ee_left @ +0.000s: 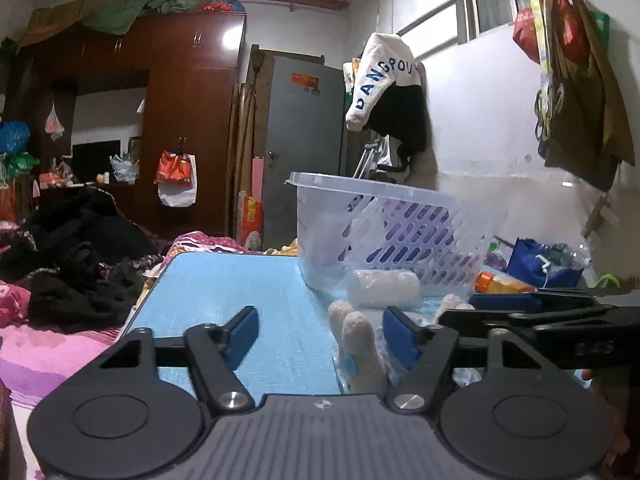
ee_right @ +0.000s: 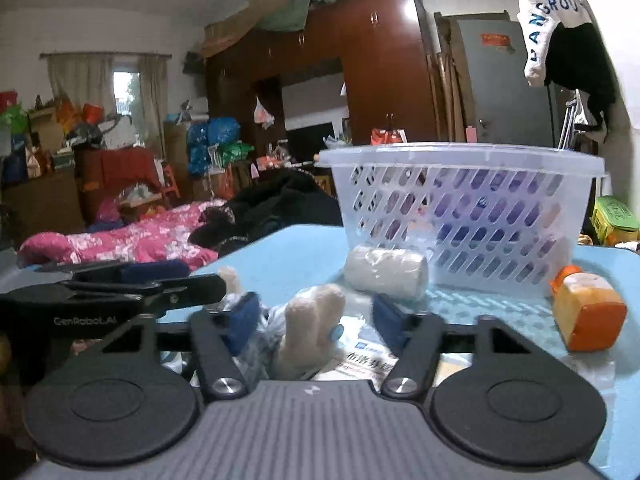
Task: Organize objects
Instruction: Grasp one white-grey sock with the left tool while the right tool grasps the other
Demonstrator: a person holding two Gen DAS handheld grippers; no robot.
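A clear slotted plastic basket (ee_left: 400, 224) (ee_right: 460, 208) stands on the light blue table (ee_left: 240, 292) (ee_right: 288, 256). A white wrapped roll (ee_left: 382, 289) (ee_right: 386, 270) lies just in front of it. An orange bottle (ee_left: 500, 283) (ee_right: 588, 312) lies to the right. White knit gloves in a plastic bag (ee_left: 360, 344) (ee_right: 308, 328) lie nearest. My left gripper (ee_left: 320, 334) is open, the gloves by its right finger. My right gripper (ee_right: 316, 320) is open around the gloves, not touching them. Each gripper shows in the other's view.
A printed paper packet (ee_right: 364, 360) lies under the gloves. A blue bag (ee_left: 544, 260) sits beyond the table's right side. Dark clothes (ee_left: 80, 256) and pink bedding (ee_right: 120, 240) lie left of the table. Clothes hang on the wall (ee_left: 388, 92).
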